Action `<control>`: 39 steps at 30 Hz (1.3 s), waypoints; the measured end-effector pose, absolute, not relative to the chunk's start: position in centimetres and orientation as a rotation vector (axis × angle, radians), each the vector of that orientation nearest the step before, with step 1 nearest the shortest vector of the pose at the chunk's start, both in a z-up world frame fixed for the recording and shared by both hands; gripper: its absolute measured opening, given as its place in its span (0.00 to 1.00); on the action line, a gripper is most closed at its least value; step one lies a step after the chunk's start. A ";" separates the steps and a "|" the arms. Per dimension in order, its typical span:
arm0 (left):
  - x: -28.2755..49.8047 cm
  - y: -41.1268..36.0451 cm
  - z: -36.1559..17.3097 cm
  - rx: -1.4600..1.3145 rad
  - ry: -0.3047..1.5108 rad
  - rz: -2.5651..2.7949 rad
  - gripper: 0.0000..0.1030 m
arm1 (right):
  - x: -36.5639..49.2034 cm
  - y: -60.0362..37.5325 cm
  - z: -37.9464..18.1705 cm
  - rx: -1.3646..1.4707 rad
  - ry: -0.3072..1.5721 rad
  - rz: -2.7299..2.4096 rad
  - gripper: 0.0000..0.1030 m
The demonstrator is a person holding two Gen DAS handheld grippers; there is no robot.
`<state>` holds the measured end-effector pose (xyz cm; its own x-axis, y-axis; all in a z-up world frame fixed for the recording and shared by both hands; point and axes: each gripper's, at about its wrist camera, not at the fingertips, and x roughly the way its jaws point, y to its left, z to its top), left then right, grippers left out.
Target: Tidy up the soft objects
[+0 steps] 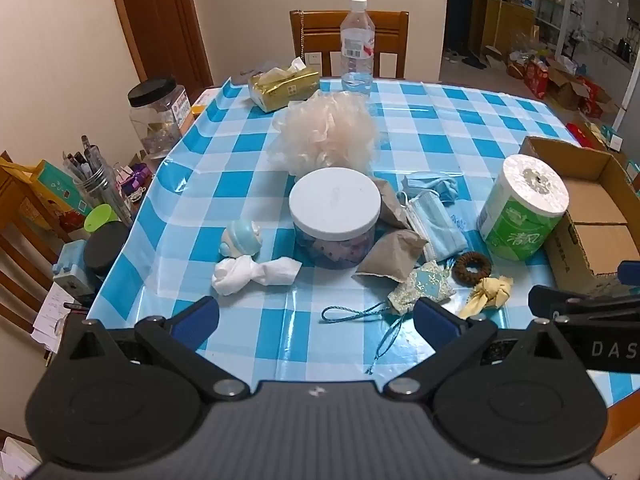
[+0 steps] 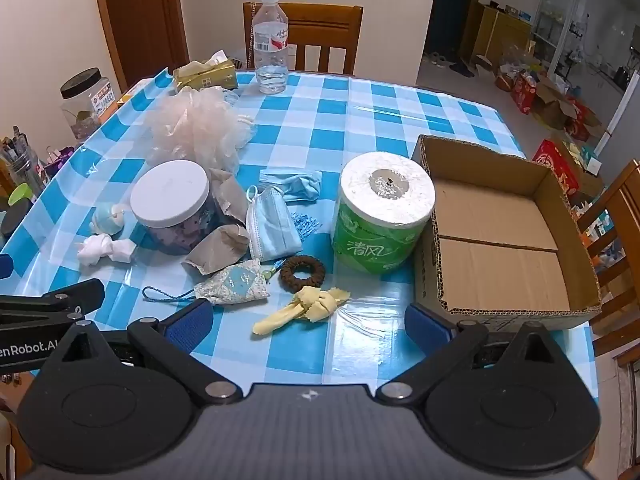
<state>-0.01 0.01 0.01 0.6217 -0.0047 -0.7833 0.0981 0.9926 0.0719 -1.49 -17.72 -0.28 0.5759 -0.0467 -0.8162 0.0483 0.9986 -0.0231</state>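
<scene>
Soft things lie on the blue checked table: a pale bath pouf (image 1: 326, 132) (image 2: 198, 128), two blue face masks (image 1: 438, 224) (image 2: 272, 224), a knotted white cloth (image 1: 252, 274) (image 2: 104, 250), a knotted yellow cloth (image 1: 486, 294) (image 2: 308, 306), a patterned sachet with cord (image 1: 422, 286) (image 2: 234, 284), a brown scrunchie (image 1: 472, 266) (image 2: 302, 272) and a toilet roll (image 1: 520, 208) (image 2: 380, 212). An empty cardboard box (image 2: 500, 236) (image 1: 596, 216) stands at the right. My left gripper (image 1: 316, 320) is open and empty above the near edge. My right gripper (image 2: 308, 322) is open and empty, just short of the yellow cloth.
A white-lidded jar (image 1: 334, 216) stands mid-table with brown paper bags (image 1: 390, 262) beside it and a small figurine (image 1: 242, 238) to its left. A water bottle (image 1: 357, 48) and a tissue pack (image 1: 282, 84) are at the far edge. Chairs and clutter surround the table.
</scene>
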 end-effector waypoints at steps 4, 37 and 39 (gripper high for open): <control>0.0 0.0 0.0 0.115 0.910 -0.059 0.99 | -1.5 -17.7 -0.2 0.002 0.956 -0.056 1.00; -0.1 -0.2 -0.1 0.102 0.917 -0.065 0.99 | -1.4 -18.1 -0.1 0.001 0.955 -0.054 1.00; -0.1 -0.2 -0.1 0.103 0.918 -0.065 0.99 | -1.4 -18.1 -0.1 0.001 0.955 -0.054 1.00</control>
